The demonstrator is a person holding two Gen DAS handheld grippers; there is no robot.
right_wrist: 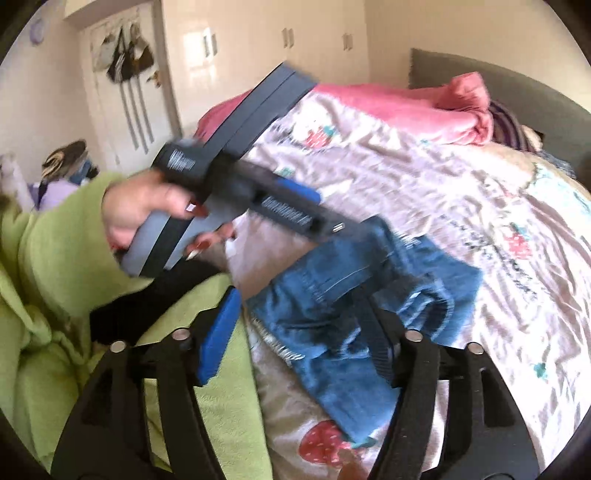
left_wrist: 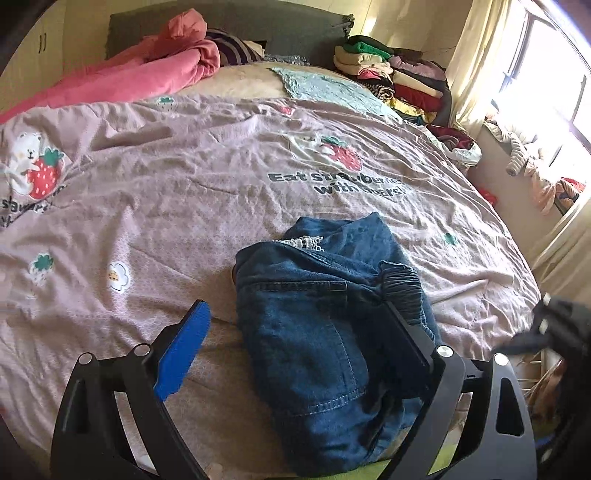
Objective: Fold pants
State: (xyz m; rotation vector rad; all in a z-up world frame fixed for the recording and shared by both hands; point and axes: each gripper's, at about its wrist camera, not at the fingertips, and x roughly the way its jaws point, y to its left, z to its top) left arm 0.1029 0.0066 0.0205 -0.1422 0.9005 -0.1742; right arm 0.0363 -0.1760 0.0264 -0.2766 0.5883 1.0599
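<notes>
A folded pair of blue jeans (left_wrist: 306, 332) lies on the pink strawberry-print bedspread (left_wrist: 166, 184) near the bed's front edge. The elastic waistband faces right and a bit of white lace shows at the top. My left gripper (left_wrist: 295, 310) hangs open just above the bundle, its blue pad left of the denim and its black finger over the right side. In the right wrist view the jeans (right_wrist: 436, 266) lie under my right gripper (right_wrist: 297, 295), which is open with its pads apart from the cloth. A hand (right_wrist: 147, 206) in a green sleeve holds the left tool's handle.
A pink quilt (left_wrist: 147, 70) is bunched at the grey headboard (left_wrist: 229, 22). A tall pile of folded clothes (left_wrist: 399, 77) stands at the bed's far right corner, by the curtain and window (left_wrist: 546, 92). A door hung with bags (right_wrist: 125, 55) and white wardrobes are behind.
</notes>
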